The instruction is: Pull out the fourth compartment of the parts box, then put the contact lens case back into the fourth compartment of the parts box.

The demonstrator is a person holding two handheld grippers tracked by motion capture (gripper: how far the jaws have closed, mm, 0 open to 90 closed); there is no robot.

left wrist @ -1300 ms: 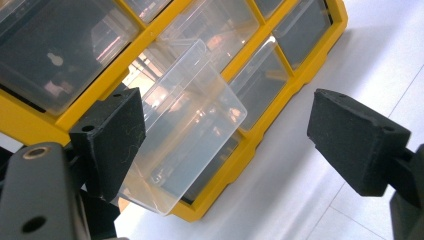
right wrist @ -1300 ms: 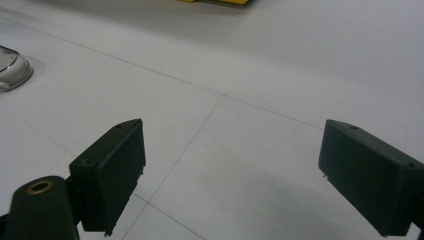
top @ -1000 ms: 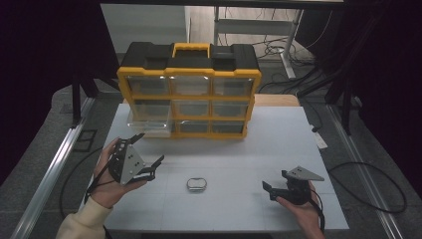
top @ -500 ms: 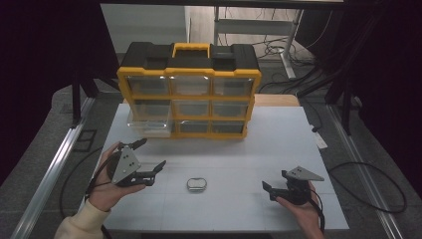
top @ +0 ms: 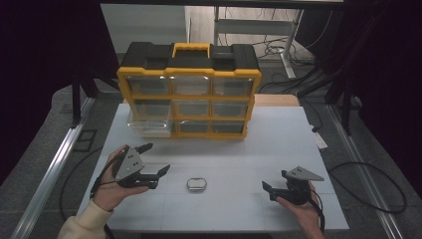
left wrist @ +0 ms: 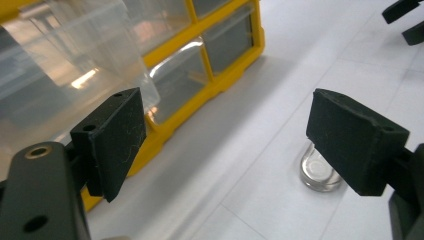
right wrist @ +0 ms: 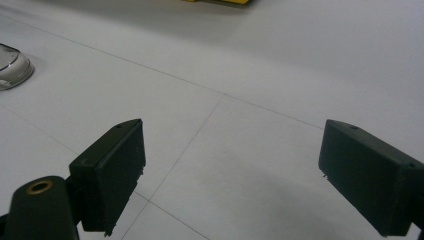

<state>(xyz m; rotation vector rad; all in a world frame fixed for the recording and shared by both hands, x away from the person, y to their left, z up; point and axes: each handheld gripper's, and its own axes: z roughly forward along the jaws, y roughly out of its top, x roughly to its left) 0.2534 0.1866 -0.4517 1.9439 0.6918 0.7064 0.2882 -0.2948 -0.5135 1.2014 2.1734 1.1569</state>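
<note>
A small clear oval container [top: 196,183] lies on the white table [top: 278,139] near the front middle. My left gripper [top: 157,159] hovers just to its left, open, jaws pointing right with nothing between them. In the left gripper view the gripper [left wrist: 232,135] stands wide open, and the container [left wrist: 316,172] peeks out from behind the right jaw. My right gripper [top: 274,180] rests low at the front right, open and empty. The right gripper view has the open jaws of that gripper [right wrist: 230,165] over bare table, with the container [right wrist: 12,67] far left.
A yellow and black drawer organizer [top: 189,94] stands at the back of the table. Its lower-left clear drawer [top: 147,124] is pulled out and looms close in the left gripper view [left wrist: 65,65]. The other gripper [left wrist: 405,20] shows in the top right corner there.
My left gripper has turned its jaws from up-right to level and edged slightly right and down toward the clear container. The right gripper has stayed still.
</note>
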